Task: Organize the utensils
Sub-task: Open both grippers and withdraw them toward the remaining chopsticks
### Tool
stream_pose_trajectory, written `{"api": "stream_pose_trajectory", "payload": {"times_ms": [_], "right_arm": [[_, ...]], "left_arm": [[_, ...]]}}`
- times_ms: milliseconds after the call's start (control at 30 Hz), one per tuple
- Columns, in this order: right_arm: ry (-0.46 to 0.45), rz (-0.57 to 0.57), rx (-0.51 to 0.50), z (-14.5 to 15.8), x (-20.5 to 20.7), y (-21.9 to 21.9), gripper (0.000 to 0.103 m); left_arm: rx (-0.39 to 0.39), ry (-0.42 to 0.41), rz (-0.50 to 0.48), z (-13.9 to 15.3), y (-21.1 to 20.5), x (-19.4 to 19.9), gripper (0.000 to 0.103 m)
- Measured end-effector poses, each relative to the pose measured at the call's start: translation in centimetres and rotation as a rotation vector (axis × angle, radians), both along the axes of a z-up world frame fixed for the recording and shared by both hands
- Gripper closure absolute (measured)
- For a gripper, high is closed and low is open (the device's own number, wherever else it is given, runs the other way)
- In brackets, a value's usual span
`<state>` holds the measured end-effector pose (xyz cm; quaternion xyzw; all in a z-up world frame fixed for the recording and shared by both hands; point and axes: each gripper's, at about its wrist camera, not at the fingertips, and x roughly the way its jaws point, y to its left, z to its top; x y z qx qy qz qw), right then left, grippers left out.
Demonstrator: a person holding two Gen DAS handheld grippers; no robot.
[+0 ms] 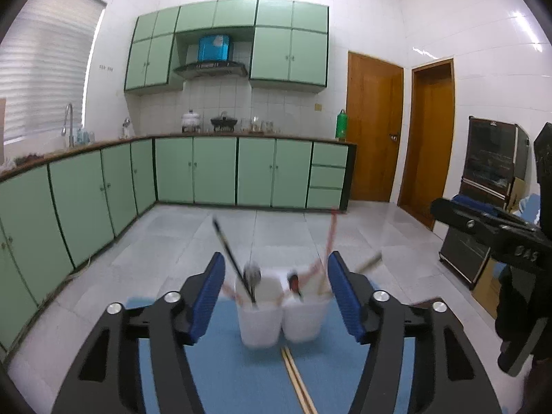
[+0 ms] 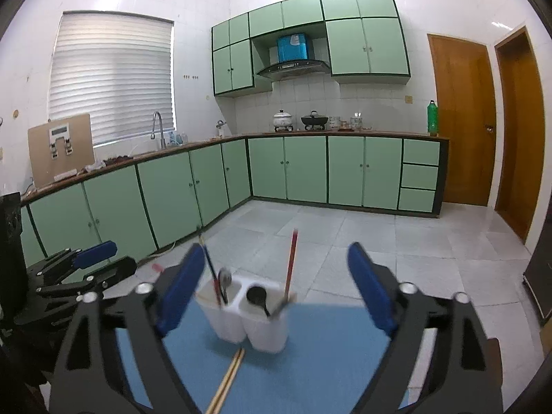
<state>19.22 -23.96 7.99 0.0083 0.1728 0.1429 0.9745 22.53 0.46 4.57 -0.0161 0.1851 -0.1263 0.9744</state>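
Note:
A white two-compartment utensil holder point(image 1: 281, 321) point(image 2: 250, 317) stands on a blue mat point(image 1: 220, 372) point(image 2: 327, 348). Dark chopsticks point(image 1: 231, 258) point(image 2: 210, 272) and a spoon point(image 1: 252, 272) point(image 2: 225, 276) stand in its left cup. Red chopsticks point(image 1: 329, 238) point(image 2: 291, 262) and a dark ladle point(image 2: 257, 295) stand in the right cup. A pair of wooden chopsticks point(image 1: 298, 379) point(image 2: 227, 379) lies on the mat in front of the holder. My left gripper point(image 1: 276, 296) is open, nothing between its blue pads. My right gripper point(image 2: 276, 289) is open wide and empty, also seen from the side point(image 1: 490, 227).
Green base cabinets point(image 2: 286, 169) run along the far wall and left side under a counter with pots. Wooden doors point(image 2: 462, 120) stand at the right. A dark appliance point(image 1: 493, 162) sits at the right. The floor is pale tile.

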Motion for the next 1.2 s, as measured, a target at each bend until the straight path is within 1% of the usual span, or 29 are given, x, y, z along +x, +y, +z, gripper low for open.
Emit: {"api": "stream_pose_trajectory", "payload": {"times_ms": [67, 133, 167, 233, 267, 333, 433, 567, 600, 667, 833, 1000, 1200], "right_arm": [[0.029, 0.000, 0.004, -1.8, -1.8, -0.2, 0.012], [0.066, 0.007, 0.021, -3.4, -3.0, -0.3, 0.009], [0.093, 0.010, 0.029, -4.7, -3.8, -0.3, 0.008], [0.129, -0.004, 0.020, -6.5, -4.8, 0.0, 0.008], [0.156, -0.013, 0.008, -7.9, -5.4, 0.2, 0.008], [0.210, -0.015, 0.000, -10.2, -6.1, 0.7, 0.008], [0.291, -0.015, 0.000, -13.1, -6.8, 1.8, 0.008], [0.369, -0.020, 0.000, -16.7, -8.0, 3.1, 0.008], [0.380, -0.019, -0.001, -17.2, -8.1, 3.3, 0.008], [0.418, -0.016, -0.003, -18.5, -8.3, 4.1, 0.008], [0.464, -0.014, -0.018, -20.2, -8.8, 5.1, 0.008], [0.505, -0.014, -0.056, -21.4, -9.1, 6.8, 0.008], [0.543, -0.022, -0.133, -22.6, -9.1, 9.0, 0.009]], "left_arm": [[-0.006, 0.029, 0.001, -1.5, 0.2, -1.3, 0.038], [-0.001, 0.071, 0.003, -3.5, 0.4, -2.6, 0.036], [0.002, 0.097, 0.012, -4.7, 0.5, -3.2, 0.035], [-0.003, 0.145, 0.014, -6.6, 0.8, -4.0, 0.035], [0.001, 0.171, 0.022, -7.7, 1.0, -4.4, 0.035], [0.015, 0.219, 0.043, -9.7, 1.4, -5.1, 0.035], [0.015, 0.286, 0.057, -12.2, 1.9, -5.8, 0.035], [0.038, 0.355, 0.077, -15.3, 1.9, -6.7, 0.035], [0.039, 0.372, 0.077, -16.0, 1.9, -6.9, 0.035], [0.043, 0.399, 0.076, -17.0, 1.7, -7.2, 0.035], [0.065, 0.432, 0.079, -18.8, 1.8, -7.9, 0.035], [0.085, 0.462, 0.093, -19.7, 2.0, -7.9, 0.035], [0.090, 0.478, 0.103, -20.2, 2.7, -8.2, 0.035]]}}
